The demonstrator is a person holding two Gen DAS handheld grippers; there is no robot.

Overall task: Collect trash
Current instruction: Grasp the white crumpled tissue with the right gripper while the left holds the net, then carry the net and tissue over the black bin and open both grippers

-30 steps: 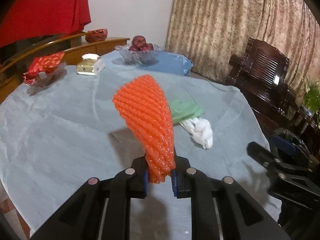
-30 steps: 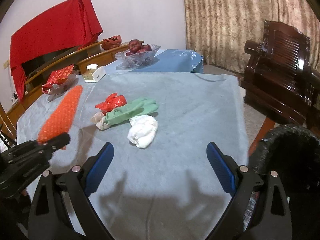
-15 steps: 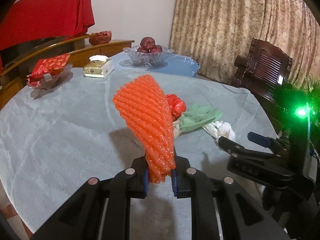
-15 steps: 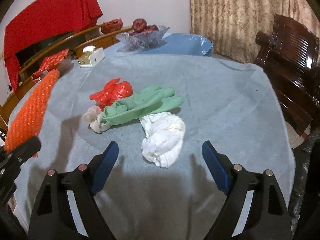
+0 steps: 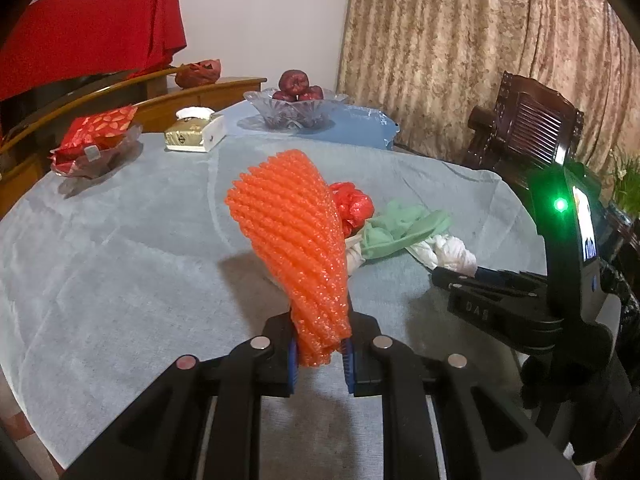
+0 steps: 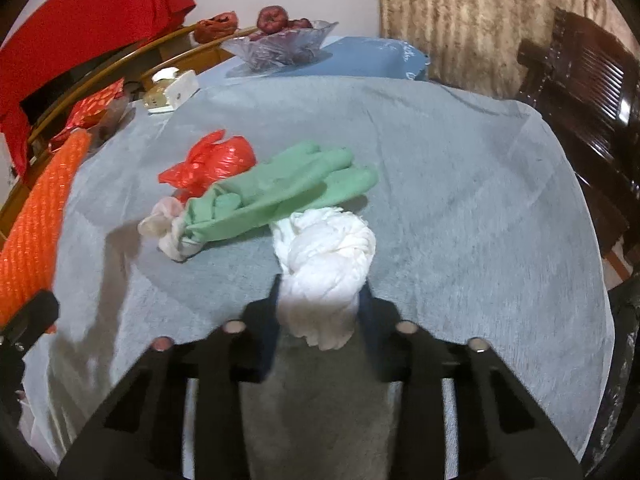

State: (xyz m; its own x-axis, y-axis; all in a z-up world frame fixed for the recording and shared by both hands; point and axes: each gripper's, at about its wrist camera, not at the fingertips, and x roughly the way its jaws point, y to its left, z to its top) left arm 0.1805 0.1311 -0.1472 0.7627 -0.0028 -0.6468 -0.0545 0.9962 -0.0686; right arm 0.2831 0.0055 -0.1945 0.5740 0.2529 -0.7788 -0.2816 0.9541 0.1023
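Note:
My left gripper [image 5: 320, 344] is shut on the lower end of an orange foam net sleeve [image 5: 296, 240], which stands up above the grey tablecloth [image 5: 100, 260]. In the right wrist view that sleeve [image 6: 36, 216] shows at the far left. My right gripper [image 6: 320, 300] is closing on a white crumpled wad [image 6: 324, 256] that lies on the cloth, and both pads touch its sides. Just behind the wad lie a green rubber glove [image 6: 280, 192], a red plastic bag [image 6: 212, 164] and a small pale scrap [image 6: 168, 228].
At the table's far side stand a glass fruit bowl [image 6: 280, 44], a tissue box [image 6: 172, 92] and a dish with red packets [image 6: 92, 112]. A dark wooden chair [image 6: 592, 92] is to the right. Something black [image 6: 624, 320] sits past the right table edge.
My right gripper came forward and down over the white wad, and its jaws went from wide apart to tight against it. The left gripper and its orange sleeve stayed almost still.

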